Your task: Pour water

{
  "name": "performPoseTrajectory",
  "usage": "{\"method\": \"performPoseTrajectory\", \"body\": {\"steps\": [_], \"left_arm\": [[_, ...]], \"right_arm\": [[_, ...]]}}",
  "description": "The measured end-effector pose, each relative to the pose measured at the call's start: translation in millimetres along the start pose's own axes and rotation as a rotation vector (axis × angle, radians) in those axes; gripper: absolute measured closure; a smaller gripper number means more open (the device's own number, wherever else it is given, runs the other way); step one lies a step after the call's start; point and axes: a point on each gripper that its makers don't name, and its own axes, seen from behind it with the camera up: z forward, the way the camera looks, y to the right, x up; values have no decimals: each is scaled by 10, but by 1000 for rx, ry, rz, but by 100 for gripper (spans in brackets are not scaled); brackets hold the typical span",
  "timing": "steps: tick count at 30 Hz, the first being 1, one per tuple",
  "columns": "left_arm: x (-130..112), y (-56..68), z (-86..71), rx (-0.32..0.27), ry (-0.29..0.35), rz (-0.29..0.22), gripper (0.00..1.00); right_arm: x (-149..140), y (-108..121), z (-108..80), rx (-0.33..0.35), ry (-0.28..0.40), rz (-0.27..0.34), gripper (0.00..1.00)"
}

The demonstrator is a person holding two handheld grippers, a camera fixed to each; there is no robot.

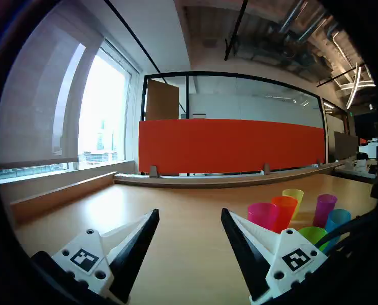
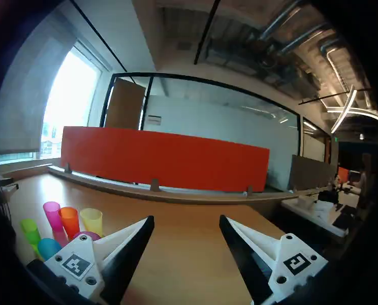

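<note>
The left gripper [image 1: 189, 210] and right gripper [image 2: 186, 218] are both gaping wide, holding nothing. The cluster of upright translucent coloured plastic cups [image 1: 285, 206] is sitting on the pale wooden desk [image 1: 189, 195] between them, seemingly nearer the left one's right-hand finger.

Green cup [image 1: 311, 235]: lower part hidden behind a finger of the left gripper [image 1: 189, 210] and a dark cable [image 1: 351, 226].
Blue cup [image 1: 337, 219]: base hidden by the same cable.
Pink cup [image 1: 262, 214]: base hidden behind the finger.
Purple cup [image 2: 86, 235]: just the rim clears a finger of the right gripper [image 2: 186, 217].
Cup contents: cannot tell.
Items on the far desk [image 2: 331, 206]: too small and dark to identify.
</note>
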Motion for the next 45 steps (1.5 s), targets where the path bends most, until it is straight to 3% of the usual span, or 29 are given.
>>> {"method": "performPoseTrajectory", "body": {"steps": [21,35,45], "left_arm": [[-17,23,-12,-5,-3,2,10],[-22,17,-13,-5,-4,3,10],[-18,21,-13,-5,-4,3,10]], "right_arm": [[-19,34,-16,1,8,2,0],[-33,105,-79,-9,68,-25,0],[-112,48,-54,11,102,11,0]]}}
